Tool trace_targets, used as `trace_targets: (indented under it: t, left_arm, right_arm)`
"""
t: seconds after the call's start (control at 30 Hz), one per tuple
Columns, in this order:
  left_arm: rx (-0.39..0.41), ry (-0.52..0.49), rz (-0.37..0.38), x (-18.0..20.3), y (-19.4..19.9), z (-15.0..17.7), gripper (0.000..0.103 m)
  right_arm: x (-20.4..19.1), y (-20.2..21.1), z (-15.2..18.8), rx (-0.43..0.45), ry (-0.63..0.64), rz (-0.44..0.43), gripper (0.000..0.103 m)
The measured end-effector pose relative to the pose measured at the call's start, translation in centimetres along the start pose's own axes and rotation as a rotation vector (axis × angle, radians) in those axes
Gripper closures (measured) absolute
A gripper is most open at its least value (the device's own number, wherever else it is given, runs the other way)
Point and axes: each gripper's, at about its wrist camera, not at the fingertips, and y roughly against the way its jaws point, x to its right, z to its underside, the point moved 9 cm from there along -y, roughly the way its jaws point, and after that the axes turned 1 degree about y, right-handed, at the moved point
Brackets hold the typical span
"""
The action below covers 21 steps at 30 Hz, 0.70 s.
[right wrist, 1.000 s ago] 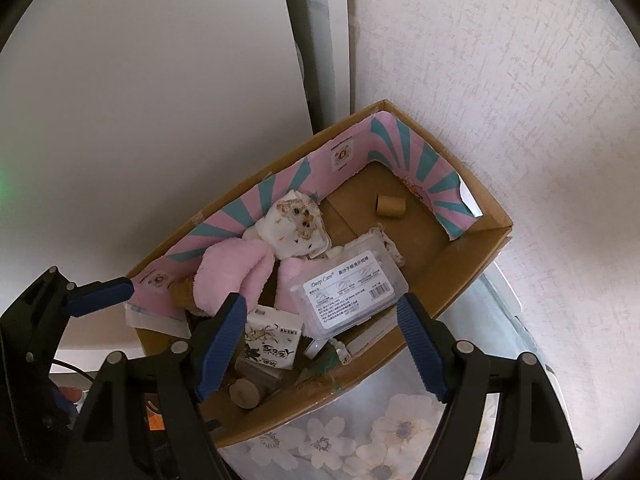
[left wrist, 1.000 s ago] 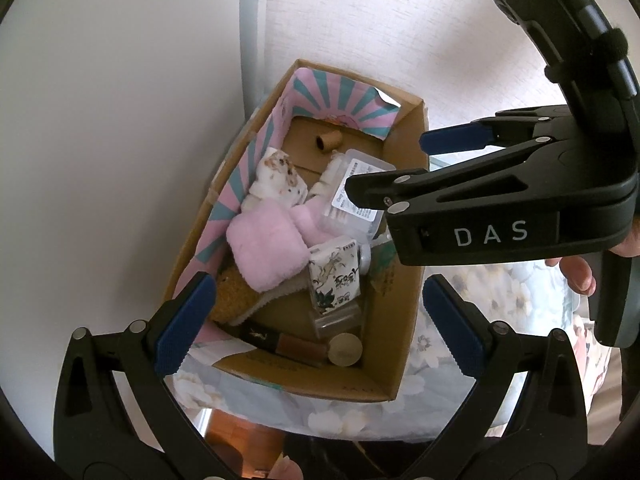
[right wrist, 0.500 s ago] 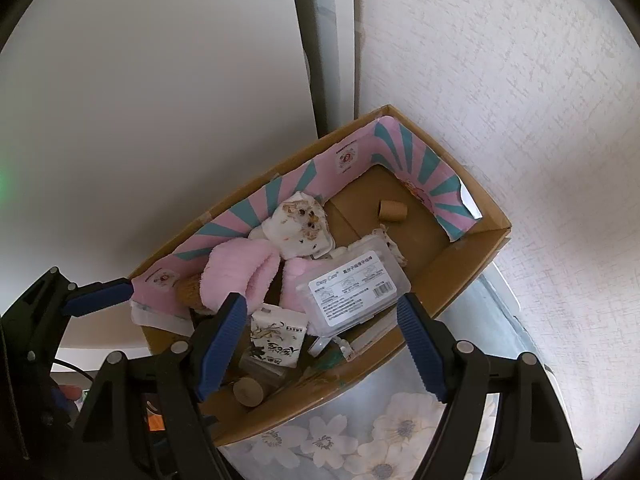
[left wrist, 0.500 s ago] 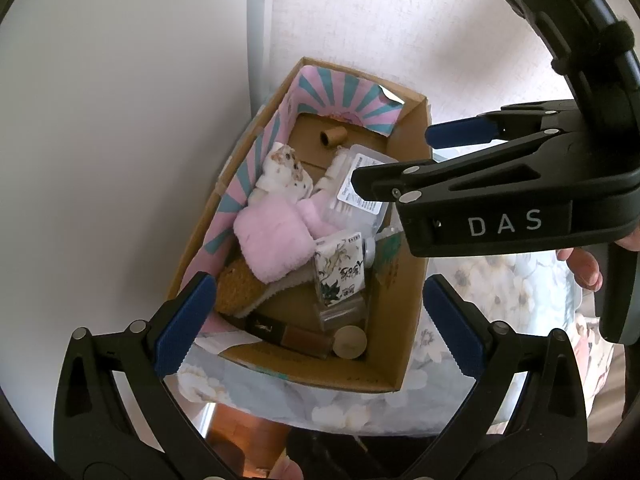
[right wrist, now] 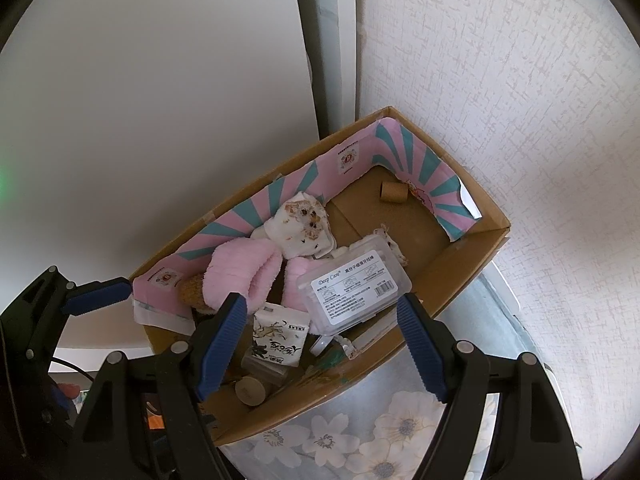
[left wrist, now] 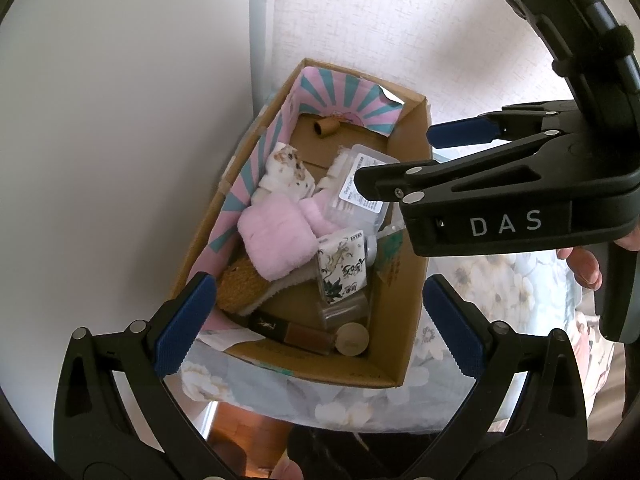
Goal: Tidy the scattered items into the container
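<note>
A cardboard box (left wrist: 396, 344) (right wrist: 472, 272) with a pink and teal striped lining stands on a floral cloth. Inside lie pink fluffy slippers (left wrist: 276, 240) (right wrist: 240, 268), a clear plastic case (left wrist: 360, 196) (right wrist: 356, 288), a patterned tissue pack (left wrist: 342, 266) (right wrist: 280, 338), a spotted white cloth (left wrist: 286, 172) (right wrist: 304, 220), a small cardboard tube (left wrist: 325, 127) (right wrist: 393, 192), a dark tube (left wrist: 288, 330) and a round cork lid (left wrist: 352, 339) (right wrist: 250, 390). My left gripper (left wrist: 312, 320) is open and empty above the box's near end. My right gripper (right wrist: 320, 344) is open and empty above the box; it also shows in the left wrist view (left wrist: 408, 164).
The box sits in a corner between a smooth white wall (right wrist: 160, 100) and a textured white wall (right wrist: 520, 100). The floral cloth (right wrist: 360, 440) (left wrist: 500, 292) covers the surface under the box. The surface's edge falls just before the box, with wooden floor (left wrist: 244, 432) below.
Both grippers have drawn back and up from the box, which now looks smaller and farther. Both stay open and the items in the box have not moved.
</note>
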Motion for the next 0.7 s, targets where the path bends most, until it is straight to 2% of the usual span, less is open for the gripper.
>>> trace_targets:
  t: [0.23, 0.5, 0.63, 0.7]
  left_arm:
    - [0.003, 0.016, -0.010, 0.3, 0.2, 0.1, 0.000]
    - [0.009, -0.015, -0.010, 0.2, 0.8, -0.6, 0.000]
    - [0.018, -0.040, -0.008, 0.6, 1.4, -1.2, 0.000]
    - [0.029, -0.057, -0.007, 1.1, 1.9, -1.7, 0.000]
  right_arm:
    - [-0.2, 0.2, -0.5, 0.003, -0.001, 0.000, 0.030]
    - [-0.3, 0.8, -1.0, 0.019, -0.018, 0.009, 0.030]
    - [0.1, 1.8, -0.8, 0.038, -0.047, 0.022, 0.030]
    - [0.7, 2.6, -0.4, 0.056, -0.104, 0.036, 0.030]
